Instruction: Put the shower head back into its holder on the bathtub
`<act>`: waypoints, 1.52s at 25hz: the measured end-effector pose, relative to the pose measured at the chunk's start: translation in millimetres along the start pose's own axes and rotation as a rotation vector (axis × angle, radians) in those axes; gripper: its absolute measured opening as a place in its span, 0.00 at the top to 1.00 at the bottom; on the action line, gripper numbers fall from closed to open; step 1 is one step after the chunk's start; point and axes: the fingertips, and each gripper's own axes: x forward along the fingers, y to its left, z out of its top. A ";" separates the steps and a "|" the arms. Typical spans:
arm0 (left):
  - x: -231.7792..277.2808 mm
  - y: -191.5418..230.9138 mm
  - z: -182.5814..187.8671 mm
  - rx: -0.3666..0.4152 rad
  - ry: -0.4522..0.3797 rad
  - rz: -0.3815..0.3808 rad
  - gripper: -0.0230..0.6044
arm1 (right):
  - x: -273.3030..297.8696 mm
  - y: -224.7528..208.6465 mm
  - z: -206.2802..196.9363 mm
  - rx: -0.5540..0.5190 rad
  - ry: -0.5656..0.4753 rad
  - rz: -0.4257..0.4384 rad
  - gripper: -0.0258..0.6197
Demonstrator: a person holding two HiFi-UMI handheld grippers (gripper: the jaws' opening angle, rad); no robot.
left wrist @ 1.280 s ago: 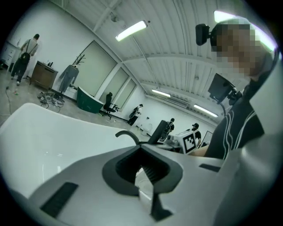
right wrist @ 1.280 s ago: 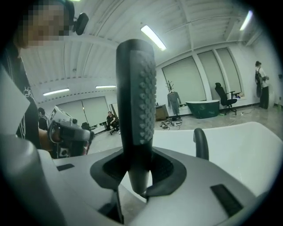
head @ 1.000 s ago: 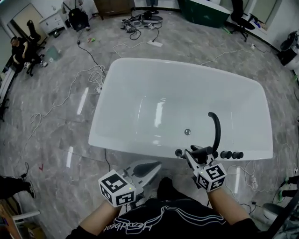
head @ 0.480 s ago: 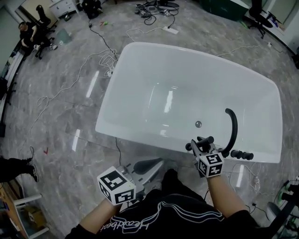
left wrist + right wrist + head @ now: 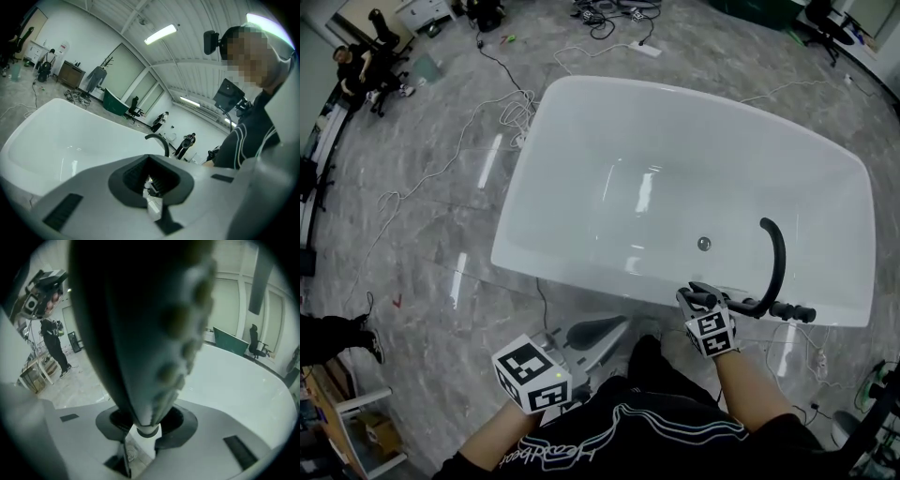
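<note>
1. Head view showed the left gripper (image 5: 614,328) low beside the glossy white oval bathtub (image 5: 572,267), its jaws pressed together on nothing (idle, by my reading).
2. Further right, the right gripper (image 5: 701,298) hung at the tub's near rim, jaws wide yet clamped on the neck of the dark, nubbed shower head (image 5: 140,324).
3. Rightmost stood the black curved spout (image 5: 776,258) and black knobs (image 5: 792,311); the holder I could not pick out.
4. The step in hand seemed to be the approach: the next move called for aligning the handle over the holder, then lowering it gently.
</note>
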 end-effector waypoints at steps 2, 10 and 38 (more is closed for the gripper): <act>2.1 4.4 0.8 -0.004 0.004 0.007 0.96 | 4.1 4.1 -1.7 -0.034 0.004 0.017 0.77; 0.5 3.2 3.9 -0.015 0.008 0.002 0.96 | 3.2 15.3 -1.2 -0.020 0.051 0.079 0.77; -83.4 -205.9 -27.5 0.449 0.083 -0.362 0.96 | -345.8 208.2 140.0 0.063 -0.500 0.295 0.94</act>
